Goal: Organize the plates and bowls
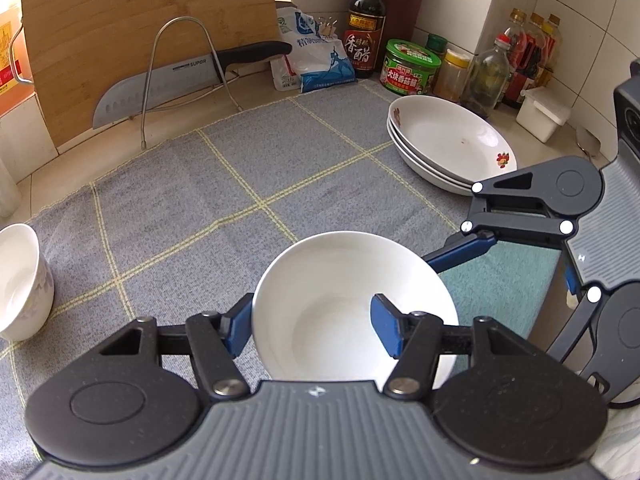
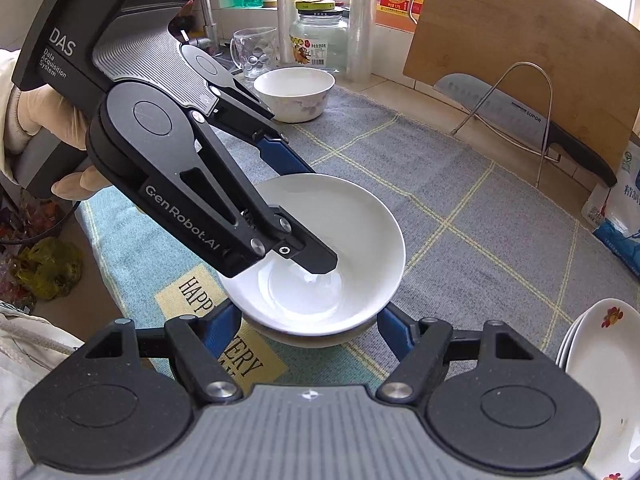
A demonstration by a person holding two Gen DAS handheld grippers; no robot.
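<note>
- Nearest: white bowl (image 1: 340,300) on the grey checked cloth (image 1: 180,200), at the cloth's near edge; hard to tell whether resting or just lifted.
- Pinched through its wall by the left tongs (image 1: 310,330): narrow and gripping, one finger down inside the bowl, the other against the outside.
- Straddled low down by the right tongs (image 2: 308,324), a blue finger at either side of the bowl; cannot tell whether the pads press or only stand beside it.
- Just behind the bowl in the right wrist view: a gloved hand (image 2: 40,120) carrying the left tool.
- Beyond the bowl, on its left side: flowered bowl (image 1: 20,280), upright and well apart from it.
- Beyond the bowl, on its right side: stack of plates (image 1: 448,140), already piled together.
- Farthest from the bowl: knife (image 1: 160,88) in a wire rack against a cutting board (image 1: 140,12), with bottles and jars along the wall.
- Likely step: taking hold of the white bowl to join it with the flowered bowl, plates apparently done.
- Next move, as a judgement: calls for a level lift with the pinch kept firm, a carry towards the flowered bowl, and a gentle lowering to nest without chipping either rim.
</note>
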